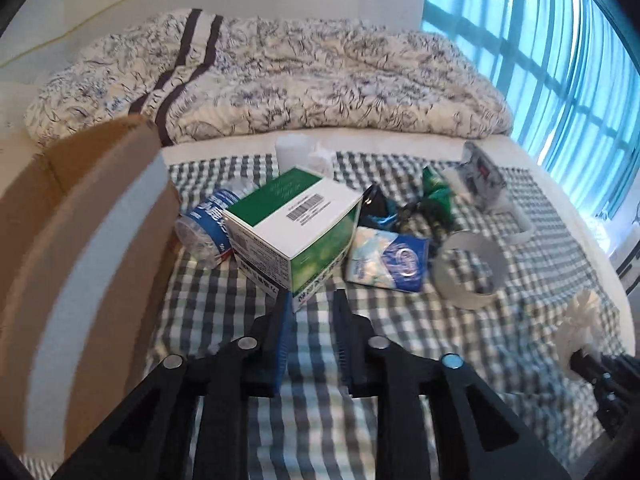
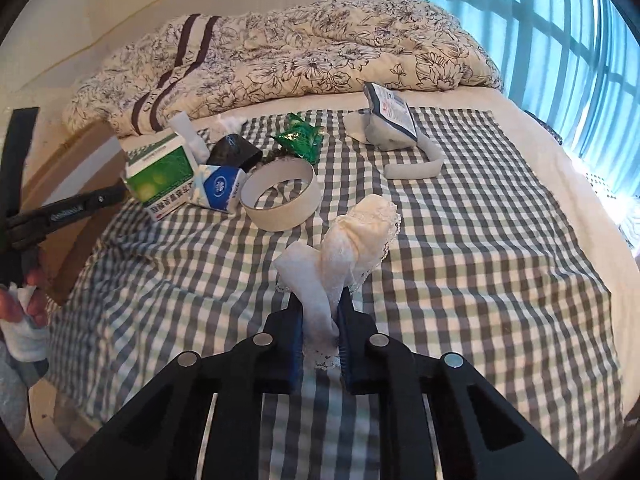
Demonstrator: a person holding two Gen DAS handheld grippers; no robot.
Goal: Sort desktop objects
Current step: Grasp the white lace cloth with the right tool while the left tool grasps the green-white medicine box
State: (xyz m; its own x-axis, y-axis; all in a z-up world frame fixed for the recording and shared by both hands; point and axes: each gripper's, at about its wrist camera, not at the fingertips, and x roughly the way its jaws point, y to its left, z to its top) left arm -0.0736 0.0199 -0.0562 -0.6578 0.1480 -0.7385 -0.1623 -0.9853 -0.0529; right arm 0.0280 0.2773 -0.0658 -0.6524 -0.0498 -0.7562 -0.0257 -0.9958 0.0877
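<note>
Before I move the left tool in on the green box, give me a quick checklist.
1. Left tool open: ok.
2. Green box lined up between the fingers: ok.
3. Box free of neighbours: not ok, the bottle and tissue pack crowd it.
4. Right tool gripping the lace cloth: ok.
5. Cardboard box open for drop-off: cannot tell.
</note>
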